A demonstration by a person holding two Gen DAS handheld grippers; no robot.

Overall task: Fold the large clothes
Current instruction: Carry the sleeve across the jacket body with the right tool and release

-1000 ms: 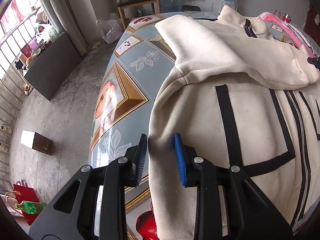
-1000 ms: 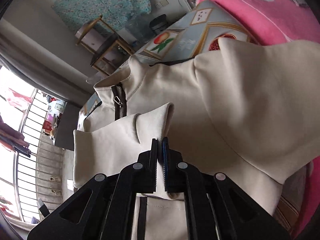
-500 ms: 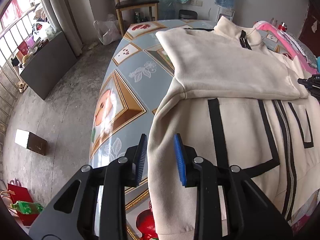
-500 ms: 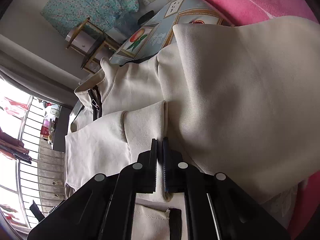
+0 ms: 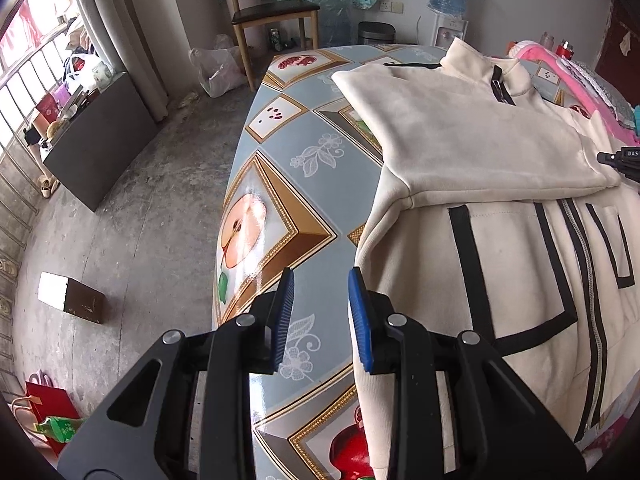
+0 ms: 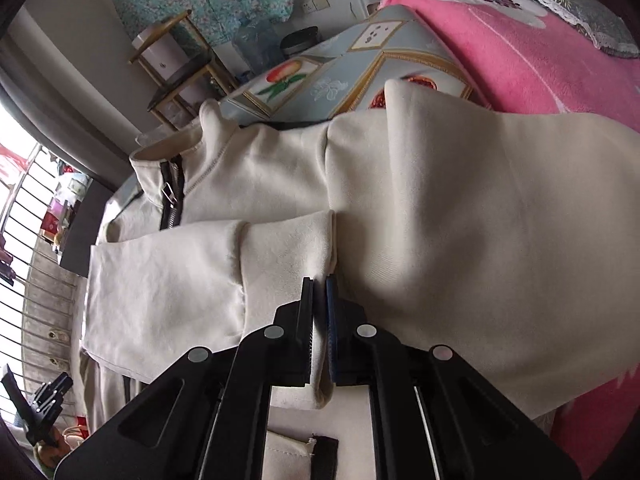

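Between right tool tips — sleeve cuff

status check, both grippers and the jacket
Left gripper open, empty, at jacket edge. Right gripper shut on sleeve cuff, folded across chest. Nothing in the way.

Tabletop: covered in a glossy blue-grey cloth printed with gold-framed fruit pictures and white flower sprigs, its near edge curving down toward the concrete floor. Lying directly on it: one cream zip-up jacket with black stripe trim, spread flat with its front upward and its collar toward the far end, one sleeve folded across the chest. Beside the jacket, along the far side of the tabletop, a pink blanket with a white flower pattern.
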